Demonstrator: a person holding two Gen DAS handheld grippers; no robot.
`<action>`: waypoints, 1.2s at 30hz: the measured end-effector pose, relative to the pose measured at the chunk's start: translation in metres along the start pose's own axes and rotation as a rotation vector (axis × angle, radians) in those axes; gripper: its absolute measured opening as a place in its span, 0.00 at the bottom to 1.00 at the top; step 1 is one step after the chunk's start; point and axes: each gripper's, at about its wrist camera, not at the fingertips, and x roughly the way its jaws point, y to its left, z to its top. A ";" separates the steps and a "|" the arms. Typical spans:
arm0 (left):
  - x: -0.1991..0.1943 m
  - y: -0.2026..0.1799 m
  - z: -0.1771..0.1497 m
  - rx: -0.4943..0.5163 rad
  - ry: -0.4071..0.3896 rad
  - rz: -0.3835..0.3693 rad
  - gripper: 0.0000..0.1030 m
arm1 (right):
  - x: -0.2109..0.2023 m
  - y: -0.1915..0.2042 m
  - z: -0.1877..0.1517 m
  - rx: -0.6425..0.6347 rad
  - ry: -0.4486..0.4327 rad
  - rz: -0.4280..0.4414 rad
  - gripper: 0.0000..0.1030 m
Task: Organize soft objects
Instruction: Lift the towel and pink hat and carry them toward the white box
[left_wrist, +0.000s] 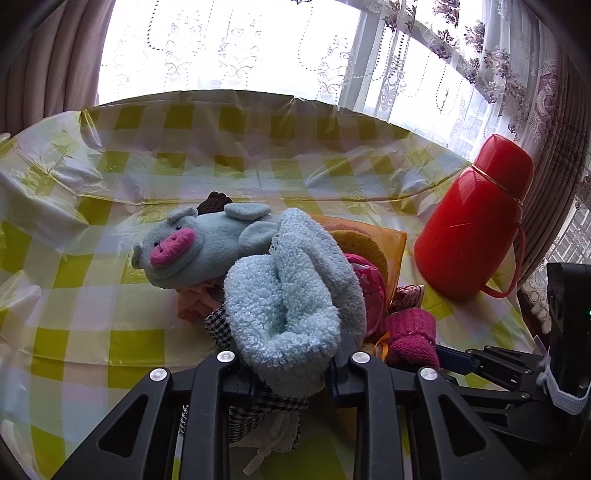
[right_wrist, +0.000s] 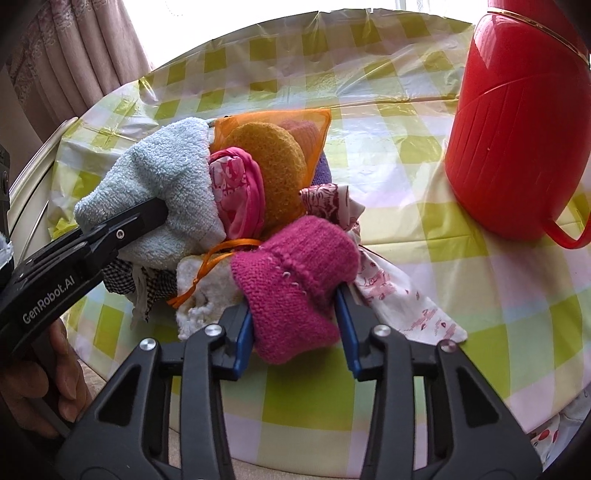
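Observation:
A heap of soft things lies on the checked table cover (left_wrist: 92, 295). My left gripper (left_wrist: 291, 369) is shut on a light blue fluffy cloth (left_wrist: 288, 295), which bulges up between its jaws; the right wrist view shows one of its fingers (right_wrist: 147, 218) pressing into that cloth (right_wrist: 166, 177). My right gripper (right_wrist: 295, 332) is shut on a magenta knitted piece (right_wrist: 295, 273), with the blue pads squeezing both sides. A blue plush pig (left_wrist: 192, 247) lies at the heap's left. An orange mesh bag (right_wrist: 310, 125) holding a mustard round pad (right_wrist: 269, 162), a pink cloth (right_wrist: 236, 192) and a white printed cloth (right_wrist: 399, 302) sit in the heap.
A red flask (right_wrist: 517, 129) with a handle stands on the table to the right of the heap, also the red flask (left_wrist: 472, 221) in the left view. Curtains and a bright window lie behind the table. A hand (right_wrist: 44, 369) holds the left gripper's handle.

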 end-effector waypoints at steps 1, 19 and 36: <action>-0.003 0.001 -0.001 -0.005 -0.006 0.004 0.26 | -0.002 0.000 -0.001 0.001 -0.007 0.001 0.40; -0.051 -0.006 -0.016 -0.062 -0.078 0.027 0.25 | -0.054 -0.006 -0.017 0.002 -0.087 -0.011 0.34; -0.083 -0.058 -0.037 -0.021 -0.074 -0.043 0.25 | -0.107 -0.040 -0.035 0.053 -0.127 -0.053 0.34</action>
